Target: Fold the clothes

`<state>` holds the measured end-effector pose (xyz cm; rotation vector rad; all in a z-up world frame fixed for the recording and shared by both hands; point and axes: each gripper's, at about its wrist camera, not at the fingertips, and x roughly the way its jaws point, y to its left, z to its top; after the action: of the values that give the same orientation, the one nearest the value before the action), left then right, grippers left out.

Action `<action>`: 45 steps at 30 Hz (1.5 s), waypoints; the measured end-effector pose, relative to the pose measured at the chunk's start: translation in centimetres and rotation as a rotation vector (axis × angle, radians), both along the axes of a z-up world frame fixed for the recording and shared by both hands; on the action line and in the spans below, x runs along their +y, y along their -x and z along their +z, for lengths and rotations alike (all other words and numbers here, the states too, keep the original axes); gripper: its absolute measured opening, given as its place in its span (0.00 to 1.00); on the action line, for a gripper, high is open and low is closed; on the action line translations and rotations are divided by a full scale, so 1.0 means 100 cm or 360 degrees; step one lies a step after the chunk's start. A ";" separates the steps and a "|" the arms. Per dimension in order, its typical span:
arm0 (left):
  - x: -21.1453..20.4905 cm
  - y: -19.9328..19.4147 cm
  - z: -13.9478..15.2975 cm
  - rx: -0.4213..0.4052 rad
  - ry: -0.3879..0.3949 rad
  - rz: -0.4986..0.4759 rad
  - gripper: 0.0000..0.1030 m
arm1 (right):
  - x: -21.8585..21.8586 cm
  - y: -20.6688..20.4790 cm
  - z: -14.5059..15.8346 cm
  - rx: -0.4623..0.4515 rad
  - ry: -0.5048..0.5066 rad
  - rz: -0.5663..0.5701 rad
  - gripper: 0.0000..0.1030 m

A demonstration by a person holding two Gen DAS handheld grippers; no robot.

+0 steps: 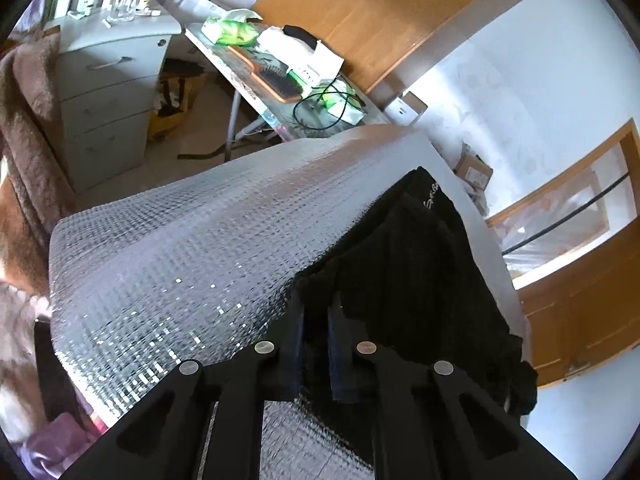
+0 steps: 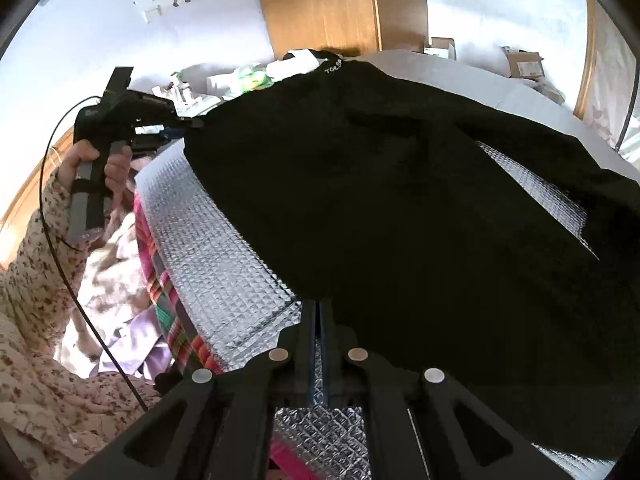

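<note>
A black garment (image 1: 408, 264) with small white lettering near its far edge lies spread over a silver quilted mat (image 1: 180, 264). In the left wrist view my left gripper (image 1: 318, 308) is shut on the garment's near corner, with dark cloth bunched between the fingers. The right wrist view shows the garment (image 2: 380, 184) covering most of the mat (image 2: 208, 248). There my right gripper (image 2: 317, 302) has its fingers almost together, pinching the garment's near hem. The left gripper (image 2: 192, 123) holds the cloth's left edge, slightly lifted, with a person's hand (image 2: 116, 168) around its handle.
Beyond the mat stands a folding table (image 1: 240, 68) with a hairbrush (image 1: 276, 82), tissue packs and a cable. A white drawer unit (image 1: 108, 96) is at the left, a wooden wardrobe (image 1: 372, 12) behind. Cardboard boxes (image 1: 474, 170) sit by the wall. Colourful fabric (image 2: 168, 312) lies under the mat's edge.
</note>
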<state>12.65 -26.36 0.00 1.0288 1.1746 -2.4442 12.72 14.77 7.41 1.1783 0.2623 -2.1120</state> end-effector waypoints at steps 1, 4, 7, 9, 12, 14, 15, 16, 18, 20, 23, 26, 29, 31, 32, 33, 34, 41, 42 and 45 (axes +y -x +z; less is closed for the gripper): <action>0.001 -0.002 0.001 0.0000 0.0012 0.0003 0.10 | 0.002 0.001 0.000 -0.0006 0.0001 0.0000 0.02; 0.005 -0.011 0.005 0.0000 0.0043 0.0014 0.10 | 0.006 0.003 0.001 -0.0046 0.0028 0.0009 0.02; 0.004 -0.015 0.004 -0.0013 0.0046 0.0029 0.10 | 0.008 0.001 -0.003 -0.0065 0.0044 0.0028 0.02; 0.003 -0.016 0.002 -0.0029 0.0042 0.0038 0.10 | 0.007 0.005 -0.006 -0.0095 0.0056 0.0038 0.02; 0.003 -0.017 0.002 -0.0044 0.0042 0.0030 0.11 | 0.014 0.010 -0.006 -0.0120 0.0099 0.0013 0.02; 0.004 -0.018 0.003 -0.0052 0.0057 0.0021 0.11 | 0.017 0.012 -0.005 -0.0120 0.0091 0.0019 0.04; 0.005 -0.018 0.005 -0.0053 0.0065 0.0016 0.11 | 0.017 0.013 -0.002 -0.0114 0.0085 0.0027 0.04; 0.005 -0.018 0.006 -0.0055 0.0068 0.0014 0.11 | 0.018 0.014 0.001 -0.0106 0.0081 0.0040 0.04; 0.004 -0.019 0.008 -0.0063 0.0055 0.0023 0.11 | 0.018 0.012 0.006 -0.0083 0.0076 0.0056 0.04; 0.004 -0.019 0.010 -0.0068 0.0051 0.0030 0.11 | 0.019 0.011 0.013 -0.0057 0.0095 0.0072 0.05; 0.006 -0.019 0.016 -0.0064 0.0080 0.0039 0.11 | 0.027 0.015 0.026 -0.0042 0.0173 0.0080 0.05; 0.009 -0.022 0.026 -0.0050 0.0150 0.0048 0.11 | 0.037 0.024 0.028 -0.0048 0.0212 0.0015 0.06; 0.009 -0.028 0.034 -0.0025 0.0202 0.0078 0.15 | 0.040 0.034 0.014 -0.0051 0.0094 -0.0090 0.07; 0.009 -0.031 0.039 -0.0009 0.0236 0.0098 0.15 | 0.040 0.038 0.000 -0.0113 0.0042 -0.0099 0.09; 0.009 -0.033 0.042 -0.0001 0.0253 0.0108 0.15 | 0.039 0.038 -0.006 -0.0139 0.0029 -0.0091 0.09; 0.010 -0.034 0.044 0.0011 0.0264 0.0103 0.15 | 0.038 0.037 -0.008 -0.0144 0.0026 -0.0077 0.09; 0.014 -0.031 0.046 0.0027 0.0264 0.0074 0.15 | 0.037 0.036 -0.007 -0.0141 0.0032 -0.0062 0.09; 0.051 0.004 0.055 0.0099 0.0257 -0.0213 0.16 | 0.055 0.055 0.016 -0.0083 0.0135 -0.0138 0.09; 0.059 0.012 0.053 0.0092 0.0248 -0.0266 0.16 | 0.059 0.058 0.019 -0.0071 0.0134 -0.0162 0.09; 0.080 0.034 0.045 0.0056 0.0226 -0.0404 0.16 | 0.066 0.077 0.030 0.0023 0.0108 -0.0235 0.10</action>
<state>9.21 -18.40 4.52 1.1583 0.9119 -2.7035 5.02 21.40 10.42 1.1742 0.1124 -2.2393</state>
